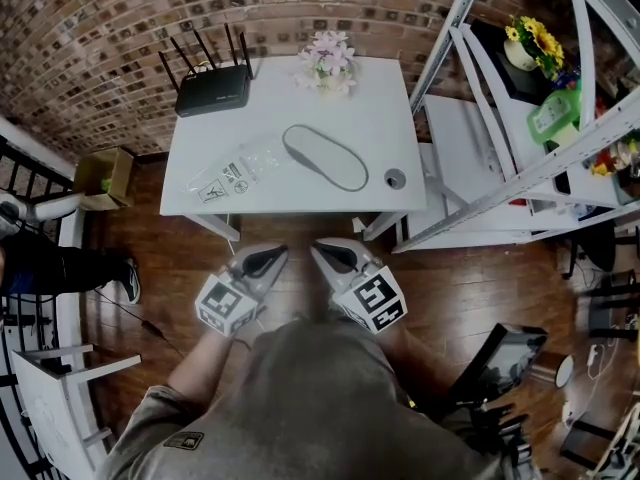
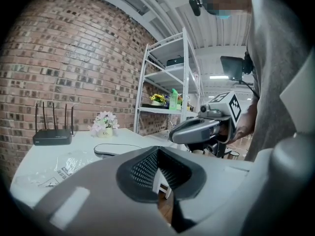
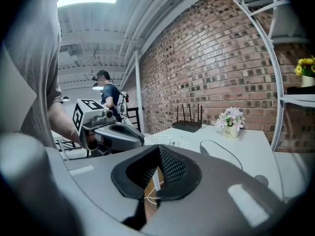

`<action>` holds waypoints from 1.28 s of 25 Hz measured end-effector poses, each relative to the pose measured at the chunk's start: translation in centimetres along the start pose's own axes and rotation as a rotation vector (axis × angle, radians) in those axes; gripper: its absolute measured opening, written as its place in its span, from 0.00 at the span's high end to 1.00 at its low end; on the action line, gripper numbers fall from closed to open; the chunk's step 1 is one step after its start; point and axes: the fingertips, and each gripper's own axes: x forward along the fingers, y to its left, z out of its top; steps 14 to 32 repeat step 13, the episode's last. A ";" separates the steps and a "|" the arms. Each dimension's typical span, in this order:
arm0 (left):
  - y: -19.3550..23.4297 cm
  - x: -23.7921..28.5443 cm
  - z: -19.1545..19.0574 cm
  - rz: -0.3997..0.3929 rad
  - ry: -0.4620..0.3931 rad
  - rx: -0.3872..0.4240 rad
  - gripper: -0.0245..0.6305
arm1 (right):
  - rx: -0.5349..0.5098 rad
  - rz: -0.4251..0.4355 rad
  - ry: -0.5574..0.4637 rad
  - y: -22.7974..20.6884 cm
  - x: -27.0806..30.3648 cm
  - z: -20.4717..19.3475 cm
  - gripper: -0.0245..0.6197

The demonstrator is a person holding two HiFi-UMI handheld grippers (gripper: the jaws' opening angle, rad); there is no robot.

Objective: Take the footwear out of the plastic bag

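Note:
A flat grey piece of footwear [image 1: 325, 156] lies on the white table [image 1: 380, 108], right of a crumpled clear plastic bag [image 1: 237, 172] with printed labels; its left end sits at the bag's edge. Both also show in the left gripper view, footwear [image 2: 115, 149] and bag [image 2: 51, 170], and in the right gripper view, footwear [image 3: 220, 152] and bag [image 3: 172, 141]. My left gripper [image 1: 263, 261] and right gripper [image 1: 335, 256] hang side by side over the wooden floor, short of the table's near edge. Both are shut with nothing in them.
At the table's back stand a black router [image 1: 213, 90] and a small pot of flowers [image 1: 328, 63]. A small round grey object [image 1: 396, 178] lies near the front right corner. A white shelf unit [image 1: 520, 118] stands to the right; a person [image 1: 60, 268] and a white chair [image 1: 50, 388] are to the left.

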 end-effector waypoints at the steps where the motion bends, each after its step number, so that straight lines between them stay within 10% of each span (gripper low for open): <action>1: -0.1 0.1 0.0 -0.003 -0.001 0.002 0.96 | 0.000 0.000 0.001 0.0 0.0 0.0 0.94; 32: 0.2 1.9 1.1 0.005 0.000 0.005 0.96 | -0.005 0.029 -0.020 -1.0 0.3 1.3 0.94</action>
